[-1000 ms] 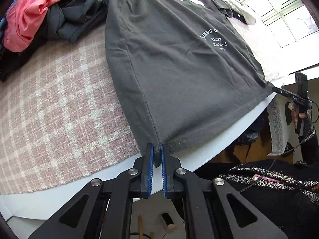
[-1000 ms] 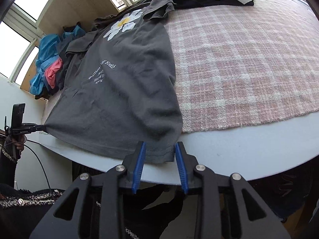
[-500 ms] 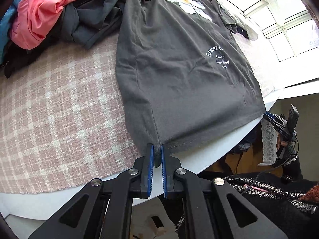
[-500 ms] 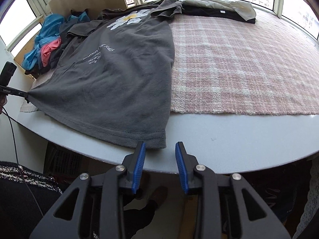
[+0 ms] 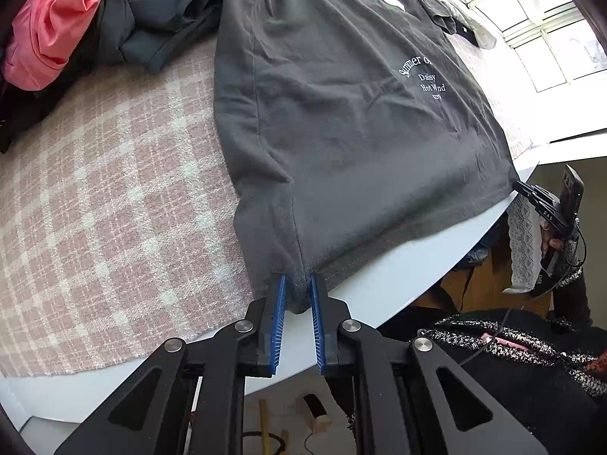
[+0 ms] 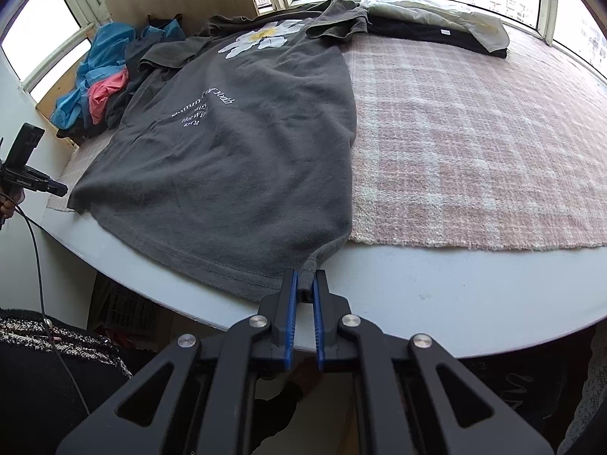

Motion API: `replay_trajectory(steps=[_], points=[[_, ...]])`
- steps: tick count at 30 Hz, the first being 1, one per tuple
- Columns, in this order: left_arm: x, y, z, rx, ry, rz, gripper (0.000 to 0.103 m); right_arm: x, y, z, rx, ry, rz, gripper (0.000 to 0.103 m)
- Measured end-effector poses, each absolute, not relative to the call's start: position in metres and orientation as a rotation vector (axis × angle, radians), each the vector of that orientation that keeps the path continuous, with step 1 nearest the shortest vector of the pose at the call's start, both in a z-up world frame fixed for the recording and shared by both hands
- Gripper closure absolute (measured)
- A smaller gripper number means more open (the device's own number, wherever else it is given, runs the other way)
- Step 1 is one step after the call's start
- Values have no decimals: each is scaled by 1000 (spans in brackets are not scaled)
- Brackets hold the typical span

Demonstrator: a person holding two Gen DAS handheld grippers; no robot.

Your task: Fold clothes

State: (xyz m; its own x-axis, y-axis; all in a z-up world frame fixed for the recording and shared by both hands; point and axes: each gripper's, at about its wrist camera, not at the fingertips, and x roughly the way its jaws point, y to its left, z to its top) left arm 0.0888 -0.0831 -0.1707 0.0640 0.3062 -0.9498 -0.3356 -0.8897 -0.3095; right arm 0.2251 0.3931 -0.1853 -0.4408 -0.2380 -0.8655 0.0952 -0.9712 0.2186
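Closing now on the T-shirt (image 6: 235,159) hem corner, right gripper (image 6: 303,284), previously open

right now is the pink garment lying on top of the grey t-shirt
No, the pink garment sits bunched in the pile beside the grey t-shirt.

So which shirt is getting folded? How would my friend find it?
Look at the pink checked blanket on the white table. The shirt lies spread flat at its edge, hem hanging toward you. It is the dark grey one with a big white daisy and white writing, unlike the crumpled pink and blue pile.
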Motion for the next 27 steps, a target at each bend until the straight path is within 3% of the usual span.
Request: replay_trajectory(steps=[11, 12, 13, 18, 21, 22, 23, 25, 27], points=[[97, -68, -182, -1907, 150, 1873, 92, 226, 400, -190, 1569, -280, -2497, 94], [97, -66, -184, -1907, 161, 1871, 93, 226, 401, -189, 1563, -296, -2499, 94], [95, -65, -186, -1905, 167, 1869, 103, 226, 402, -188, 1554, -310, -2506, 94], [86, -75, -171, -1868, 202, 1956, 103, 226, 404, -178, 1528, -332, -2515, 94], [102, -71, -154, -1765, 359, 1980, 103, 227, 405, -179, 1569, -353, -2489, 94], [112, -65, -152, -1743, 427, 1954, 99, 227, 405, -180, 1571, -361, -2487, 94], [121, -58, -151, -1721, 495, 1928, 86, 227, 405, -181, 1570, -369, -2484, 94], [142, -46, -161, -1699, 675, 1896, 74, 226, 406, -182, 1568, -385, -2480, 94], [157, -36, -172, -1678, 794, 1853, 75, 226, 405, -182, 1567, -396, -2473, 94]])
